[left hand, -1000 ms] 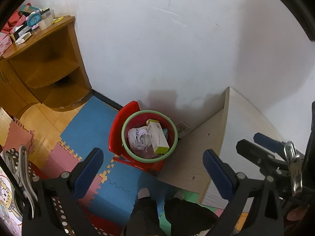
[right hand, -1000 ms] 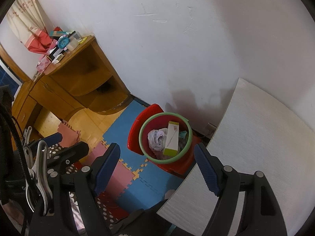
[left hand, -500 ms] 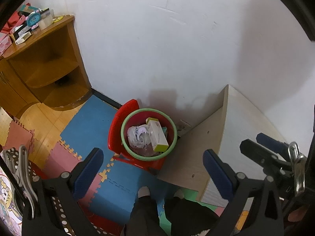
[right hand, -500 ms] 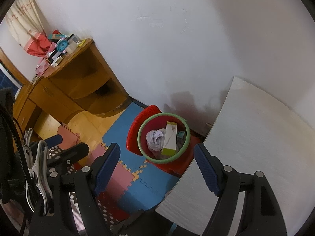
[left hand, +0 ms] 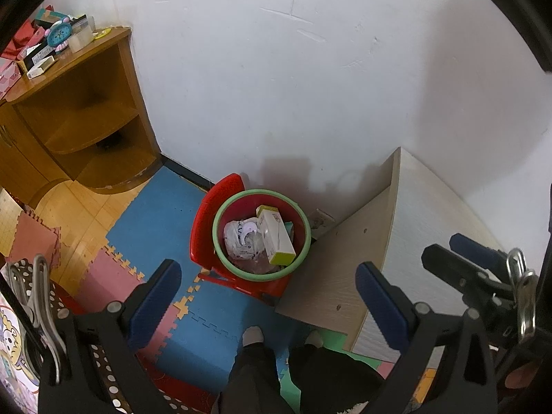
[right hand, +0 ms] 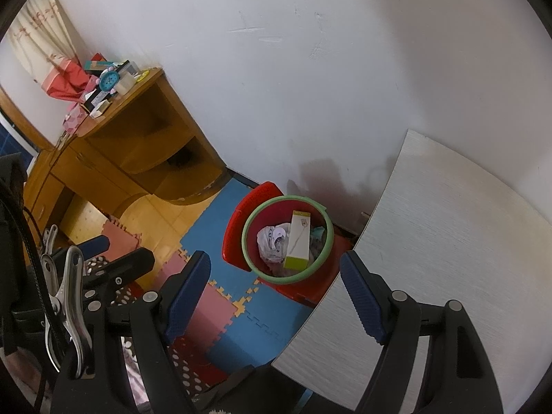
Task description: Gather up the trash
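Red bin: a round bin (left hand: 303,238) with a green rim stands on the floor against the white wall (left hand: 276,69), on a red plastic chair (left hand: 203,227), just beside the pale counter (left hand: 424,220).
Bin contents: a long white box (left hand: 276,239) with a lime-green end, a crumpled white wrapper (left hand: 239,238) beside it, and some clear plastic underneath; a bit of teal shows past the box.
Box direction: it leans inside the bin, long axis running from the wall side down toward the near rim, lime end nearest the cameras.
Floor: blue and pink foam mats (left hand: 162,214) over wood.
Shelf: a wooden corner shelf (left hand: 86,117) carries a small blue clock (left hand: 58,34) and several boxes on top.
Left tool (left hand: 269,296): fingers apart, nothing between them.
Right tool (right hand: 276,286): fingers apart, nothing held, above the counter edge.
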`<state>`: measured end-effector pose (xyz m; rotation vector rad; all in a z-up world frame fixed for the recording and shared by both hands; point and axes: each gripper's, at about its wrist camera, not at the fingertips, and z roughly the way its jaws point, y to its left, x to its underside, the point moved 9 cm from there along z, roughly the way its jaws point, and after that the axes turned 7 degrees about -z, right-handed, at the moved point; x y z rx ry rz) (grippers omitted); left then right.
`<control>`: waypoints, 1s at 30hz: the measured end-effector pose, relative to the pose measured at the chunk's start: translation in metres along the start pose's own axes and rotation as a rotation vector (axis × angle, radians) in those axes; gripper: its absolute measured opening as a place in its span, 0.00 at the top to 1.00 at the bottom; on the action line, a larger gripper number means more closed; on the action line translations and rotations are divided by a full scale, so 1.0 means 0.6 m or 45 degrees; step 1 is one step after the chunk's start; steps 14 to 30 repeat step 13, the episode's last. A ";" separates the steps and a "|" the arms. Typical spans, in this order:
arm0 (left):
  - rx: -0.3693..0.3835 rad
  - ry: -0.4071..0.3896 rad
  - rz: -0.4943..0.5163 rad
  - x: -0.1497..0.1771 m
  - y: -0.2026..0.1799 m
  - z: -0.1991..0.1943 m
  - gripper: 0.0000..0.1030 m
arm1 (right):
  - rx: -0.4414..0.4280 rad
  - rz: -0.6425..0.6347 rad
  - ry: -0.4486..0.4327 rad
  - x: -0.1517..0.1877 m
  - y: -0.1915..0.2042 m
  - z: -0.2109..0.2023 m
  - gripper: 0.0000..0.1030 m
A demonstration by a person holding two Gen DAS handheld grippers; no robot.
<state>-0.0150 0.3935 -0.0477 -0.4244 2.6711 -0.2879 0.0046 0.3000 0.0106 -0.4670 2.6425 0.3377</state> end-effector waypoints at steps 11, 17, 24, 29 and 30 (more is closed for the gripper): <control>-0.008 -0.005 0.002 0.005 0.009 -0.006 0.00 | 0.001 0.004 0.010 0.013 0.008 0.002 0.23; -0.008 0.004 0.001 0.007 0.010 -0.005 0.00 | -0.001 0.005 0.010 0.014 0.009 0.002 0.23; -0.008 0.004 0.001 0.007 0.010 -0.005 0.00 | -0.001 0.005 0.010 0.014 0.009 0.002 0.23; -0.008 0.004 0.001 0.007 0.010 -0.005 0.00 | -0.001 0.005 0.010 0.014 0.009 0.002 0.23; -0.008 0.004 0.001 0.007 0.010 -0.005 0.00 | -0.001 0.005 0.010 0.014 0.009 0.002 0.23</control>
